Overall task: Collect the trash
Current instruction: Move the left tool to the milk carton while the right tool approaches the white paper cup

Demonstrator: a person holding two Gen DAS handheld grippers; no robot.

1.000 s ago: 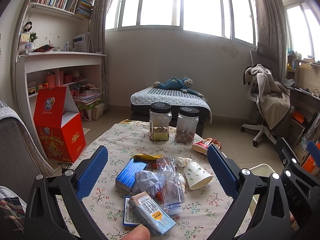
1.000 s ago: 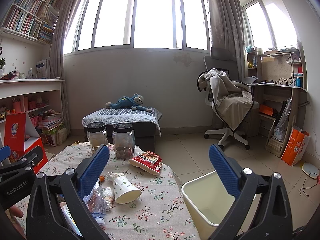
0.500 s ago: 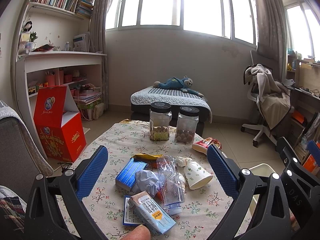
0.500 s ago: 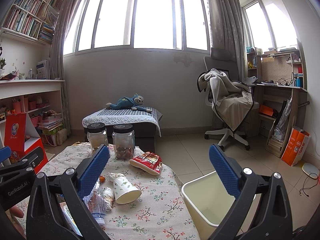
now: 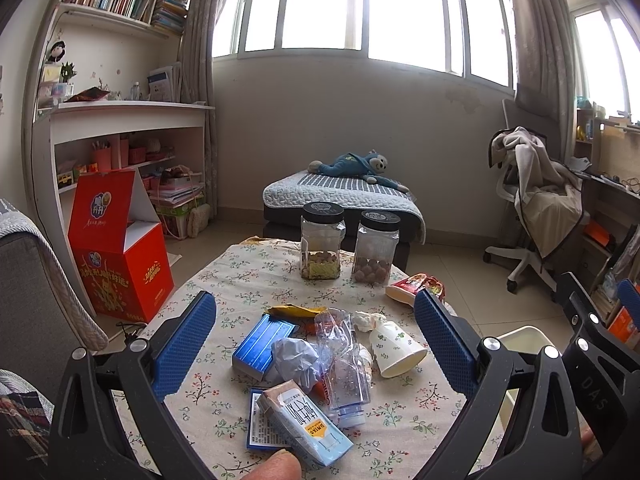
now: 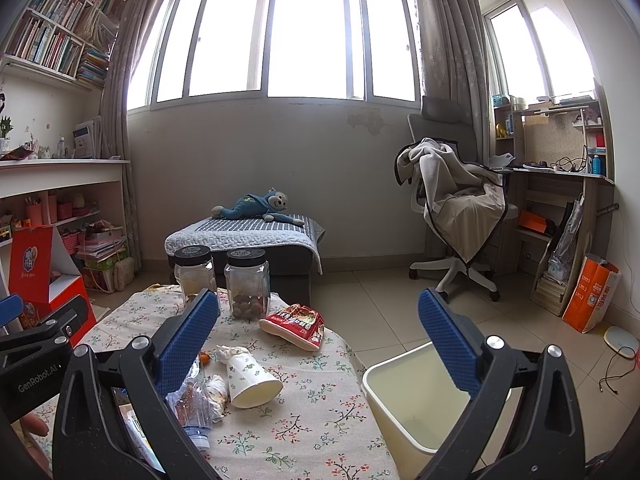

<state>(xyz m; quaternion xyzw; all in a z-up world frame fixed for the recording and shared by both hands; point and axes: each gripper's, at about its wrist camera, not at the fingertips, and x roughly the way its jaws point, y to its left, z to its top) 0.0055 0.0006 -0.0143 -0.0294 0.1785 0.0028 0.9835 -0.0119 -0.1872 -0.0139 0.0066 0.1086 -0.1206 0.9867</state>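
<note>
Probably light and crushable, the floral white paper cup (image 5: 396, 350) lies tipped just right of the crumpled clear plastic bottle (image 5: 344, 364); grip its sidewall gently. Both grippers (image 5: 314, 354) (image 6: 318, 346) gape wide, empty.

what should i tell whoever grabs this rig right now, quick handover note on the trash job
Left claw: open, empty, held above the litter pile.
Right claw: open, empty, held between the table edge and the bin.
On the floral tablecloth: drink carton, crushed plastic bottle, blue box, crumpled paper, tipped paper cup, yellow wrapper, red snack packet.
White bin stands on the floor to the right of the table; its visible inside looks empty.
Done: nothing collected yet.
Left: all of it. The two jars hold food, probably not trash.
</note>
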